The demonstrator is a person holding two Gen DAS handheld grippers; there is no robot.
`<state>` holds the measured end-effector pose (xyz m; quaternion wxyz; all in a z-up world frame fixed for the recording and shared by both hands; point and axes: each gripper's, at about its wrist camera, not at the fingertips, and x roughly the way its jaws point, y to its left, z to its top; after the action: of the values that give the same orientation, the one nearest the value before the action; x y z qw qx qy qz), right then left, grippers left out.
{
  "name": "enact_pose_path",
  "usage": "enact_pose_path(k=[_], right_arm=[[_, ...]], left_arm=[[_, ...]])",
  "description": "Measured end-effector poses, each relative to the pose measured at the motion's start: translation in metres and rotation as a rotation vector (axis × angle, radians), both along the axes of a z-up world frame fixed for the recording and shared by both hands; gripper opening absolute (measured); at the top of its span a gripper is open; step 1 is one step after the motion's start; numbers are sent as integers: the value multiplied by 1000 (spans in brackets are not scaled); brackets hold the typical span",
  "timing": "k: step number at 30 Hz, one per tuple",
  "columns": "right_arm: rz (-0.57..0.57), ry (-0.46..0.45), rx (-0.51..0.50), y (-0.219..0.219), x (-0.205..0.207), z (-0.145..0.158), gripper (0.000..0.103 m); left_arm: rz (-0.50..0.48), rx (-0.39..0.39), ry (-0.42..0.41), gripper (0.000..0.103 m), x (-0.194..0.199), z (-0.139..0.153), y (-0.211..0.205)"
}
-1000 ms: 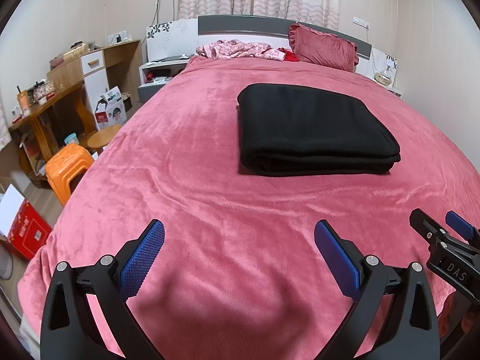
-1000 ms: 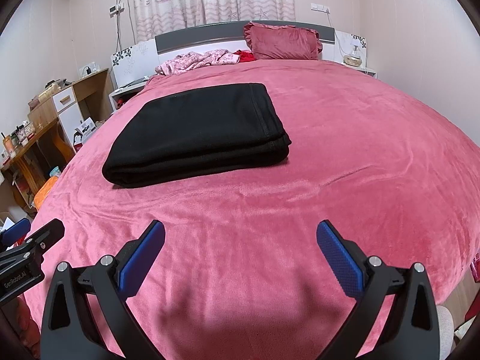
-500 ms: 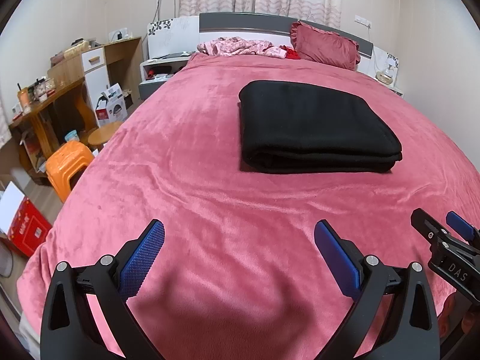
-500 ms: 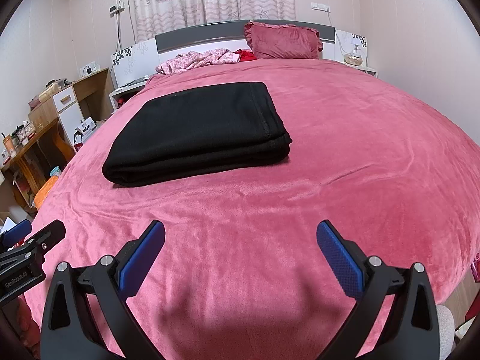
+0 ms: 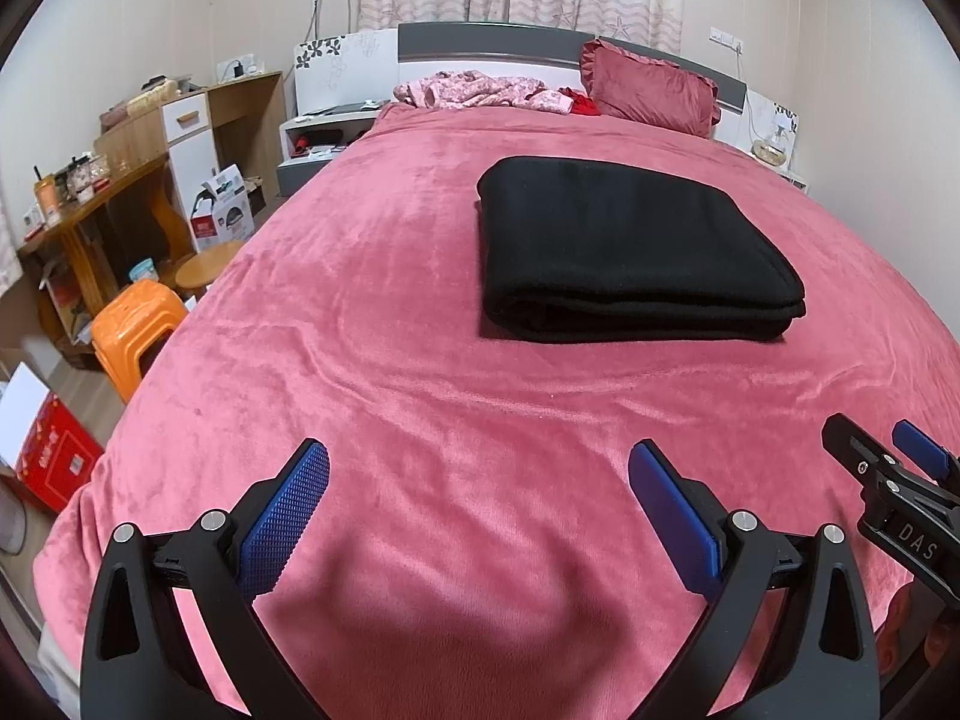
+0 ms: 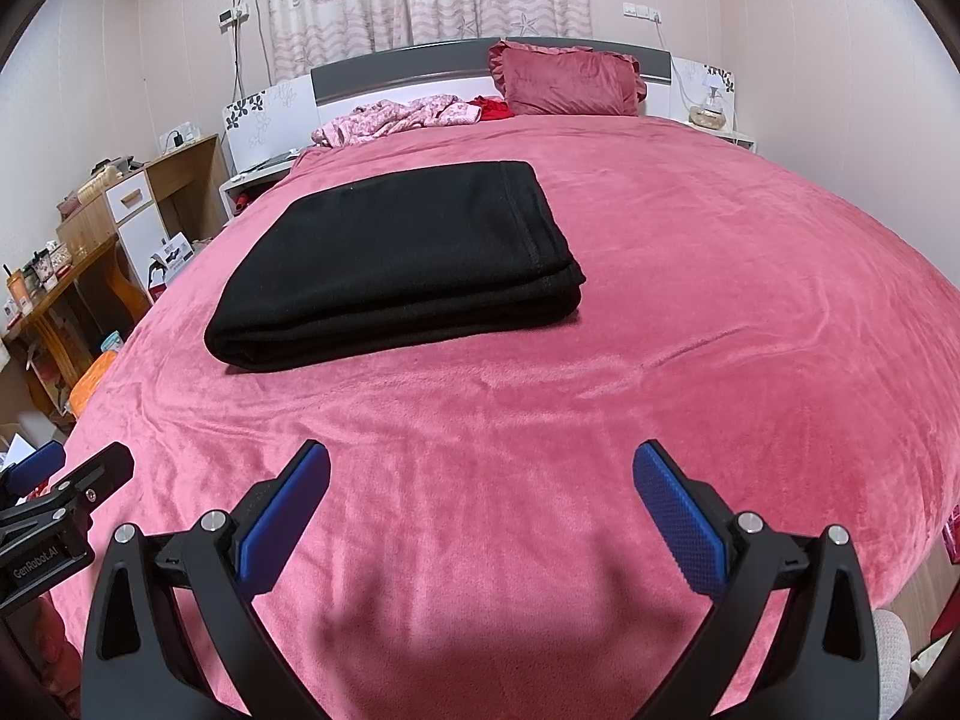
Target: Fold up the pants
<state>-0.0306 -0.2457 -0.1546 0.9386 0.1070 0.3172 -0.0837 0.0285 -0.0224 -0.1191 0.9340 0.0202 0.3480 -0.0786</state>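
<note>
Black pants (image 5: 630, 246) lie folded into a neat rectangle on the pink bed cover (image 5: 390, 360); they also show in the right wrist view (image 6: 396, 264). My left gripper (image 5: 480, 486) is open and empty, held above the cover near the bed's foot, well short of the pants. My right gripper (image 6: 480, 486) is open and empty too, level with the left one. The right gripper shows at the right edge of the left wrist view (image 5: 888, 480), and the left gripper at the left edge of the right wrist view (image 6: 60, 492).
A red pillow (image 5: 648, 90) and crumpled pink clothes (image 5: 480, 93) lie at the headboard. An orange stool (image 5: 135, 330), a round wooden stool (image 5: 207, 264), a desk (image 5: 90, 204) and boxes stand left of the bed. A nightstand with a lamp (image 6: 711, 114) is at the back right.
Both views have shifted slightly: the folded pants sit a little higher in the left wrist frame now. Both grippers stay open. The pants have not moved on the bed.
</note>
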Motion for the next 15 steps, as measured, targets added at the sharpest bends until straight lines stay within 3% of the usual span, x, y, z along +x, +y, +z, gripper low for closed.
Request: enact_pose_path(k=[15], right_arm=[[1,9,6,2,3,-5,101]], left_arm=[[5,0,14,99,3,-2,2]])
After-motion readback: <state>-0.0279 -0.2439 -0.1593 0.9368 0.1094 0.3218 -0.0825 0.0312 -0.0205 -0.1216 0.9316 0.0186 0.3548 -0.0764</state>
